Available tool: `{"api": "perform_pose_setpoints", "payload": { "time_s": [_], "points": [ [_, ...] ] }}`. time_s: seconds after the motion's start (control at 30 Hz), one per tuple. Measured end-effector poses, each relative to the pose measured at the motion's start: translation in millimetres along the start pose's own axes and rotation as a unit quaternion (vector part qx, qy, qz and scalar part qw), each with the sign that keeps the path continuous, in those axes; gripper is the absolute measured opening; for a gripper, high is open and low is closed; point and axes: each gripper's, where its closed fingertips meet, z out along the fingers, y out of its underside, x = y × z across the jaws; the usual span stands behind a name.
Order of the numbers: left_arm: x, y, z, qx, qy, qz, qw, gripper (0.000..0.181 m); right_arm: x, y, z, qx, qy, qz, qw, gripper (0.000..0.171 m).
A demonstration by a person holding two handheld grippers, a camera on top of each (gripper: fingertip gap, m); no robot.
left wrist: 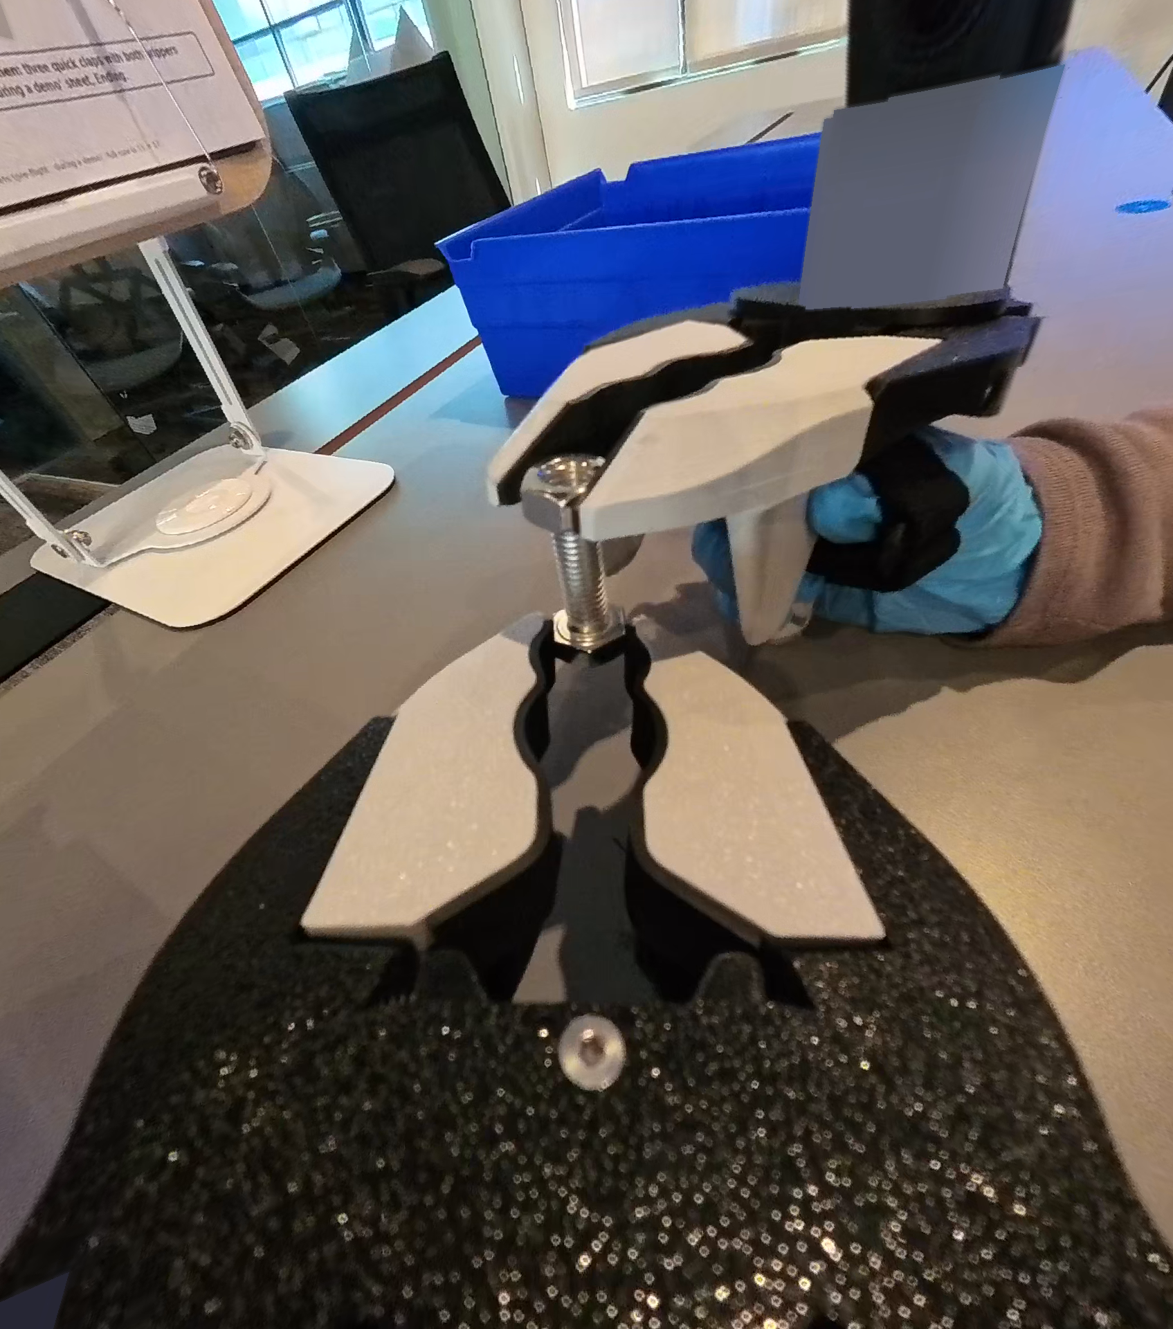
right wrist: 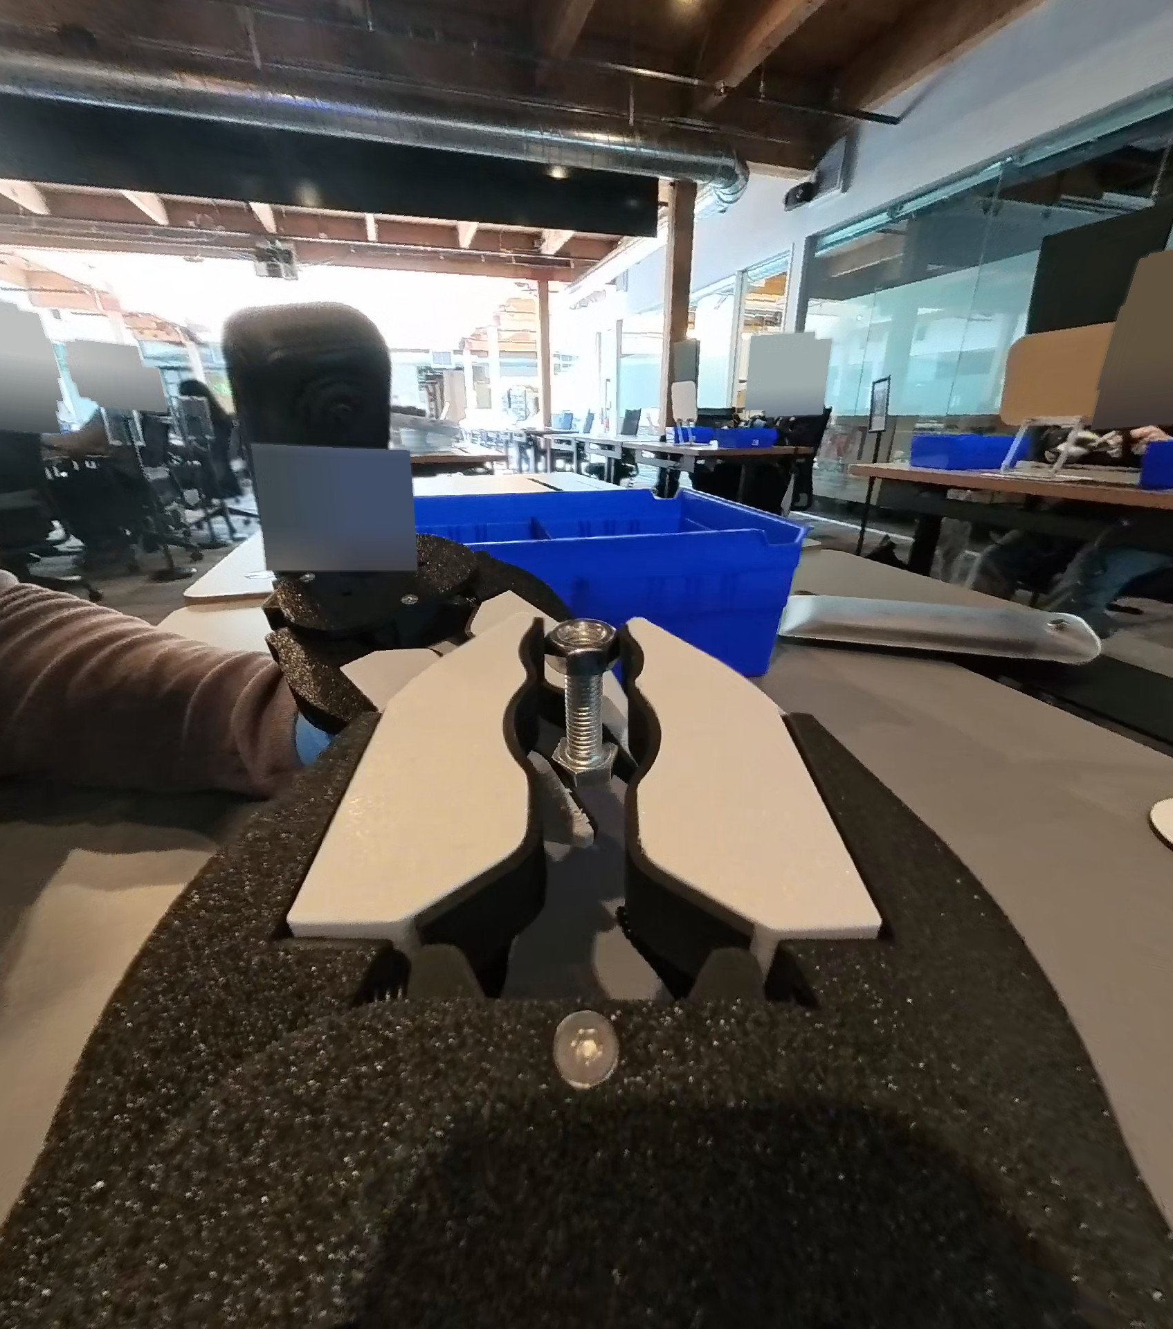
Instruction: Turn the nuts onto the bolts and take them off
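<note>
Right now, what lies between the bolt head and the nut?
Only bare threaded shank, seen in both wrist views: the bolt head sits in the right gripper, the nut in the left gripper.

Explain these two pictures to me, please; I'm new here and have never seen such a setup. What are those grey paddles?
They are fingers of two hand-held grippers, each carrying a camera looking along its fingers. One picture comes from the left gripper, shut on the nut low on an upright bolt. The other comes from the right gripper, shut on the bolt's head. A gloved hand holds the right one. On the grey table behind stand a blue bin and a sign stand.
</note>
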Motion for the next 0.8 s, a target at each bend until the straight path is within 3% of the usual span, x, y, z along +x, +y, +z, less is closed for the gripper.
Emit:
{"api": "perform_pose_setpoints", "payload": {
  "time_s": [0.6, 0.8],
  "points": [
    [0.6, 0.5, 0.0, -0.002, 0.002, 0.0, 1.0, 0.018, -1.1, 0.5, 0.3, 0.0, -0.009, 0.004, 1.0, 0.02],
    [-1.8, 0.6, -0.5, -0.003, -0.005, -0.005, 1.0, 0.018, -3.2, 1.0, 1.6, -0.001, -0.01, -0.013, 1.0, 0.035]
  ]
}}
